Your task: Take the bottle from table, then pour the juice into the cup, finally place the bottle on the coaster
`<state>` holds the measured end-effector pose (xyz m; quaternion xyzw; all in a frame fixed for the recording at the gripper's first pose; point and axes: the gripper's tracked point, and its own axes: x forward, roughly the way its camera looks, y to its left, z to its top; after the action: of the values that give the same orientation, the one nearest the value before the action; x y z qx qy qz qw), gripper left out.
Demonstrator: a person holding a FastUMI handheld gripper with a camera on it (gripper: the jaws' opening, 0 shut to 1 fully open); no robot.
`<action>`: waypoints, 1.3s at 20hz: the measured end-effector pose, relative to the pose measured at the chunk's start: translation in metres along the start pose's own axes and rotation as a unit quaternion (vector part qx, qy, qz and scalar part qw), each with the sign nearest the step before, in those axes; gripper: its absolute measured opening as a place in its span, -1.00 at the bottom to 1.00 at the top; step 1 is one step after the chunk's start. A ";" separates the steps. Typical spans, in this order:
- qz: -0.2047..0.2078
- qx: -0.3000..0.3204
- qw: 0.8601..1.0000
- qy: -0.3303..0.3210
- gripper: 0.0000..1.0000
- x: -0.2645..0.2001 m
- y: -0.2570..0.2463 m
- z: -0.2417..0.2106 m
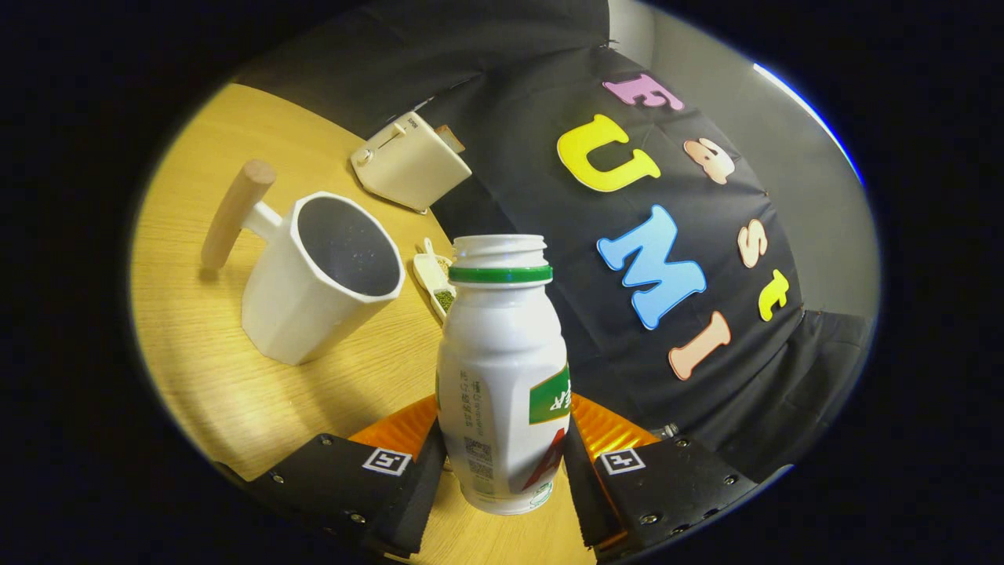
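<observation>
A white plastic bottle (502, 369) with a green neck ring and an uncapped mouth stands between my fingers. My gripper (502, 467) is shut on its lower body, with one finger pressed against each side. An orange ribbed coaster (396, 430) lies on the table just behind the bottle's base and shows on both sides of it. I cannot tell whether the bottle's base rests on the table. Beyond the fingers to the left stands a white faceted cup (314, 290) with a wooden handle (235, 212); its inside looks dark.
The wooden table (204, 353) is round. A small white dish (436, 281) holding green bits lies between the cup and the bottle's neck. A cream box-shaped appliance (408, 161) stands at the table's far edge, against the black cloth wall.
</observation>
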<state>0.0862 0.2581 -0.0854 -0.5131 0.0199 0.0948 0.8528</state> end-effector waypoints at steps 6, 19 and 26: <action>-0.002 -0.051 0.999 0.003 0.45 0.007 0.001 0.000; -0.031 -0.136 0.990 -0.002 0.43 0.009 -0.010 0.006; -0.040 -0.177 0.983 -0.003 0.43 0.010 -0.014 0.010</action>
<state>0.0978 0.2622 -0.0695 -0.6564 -0.0207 0.0639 0.7514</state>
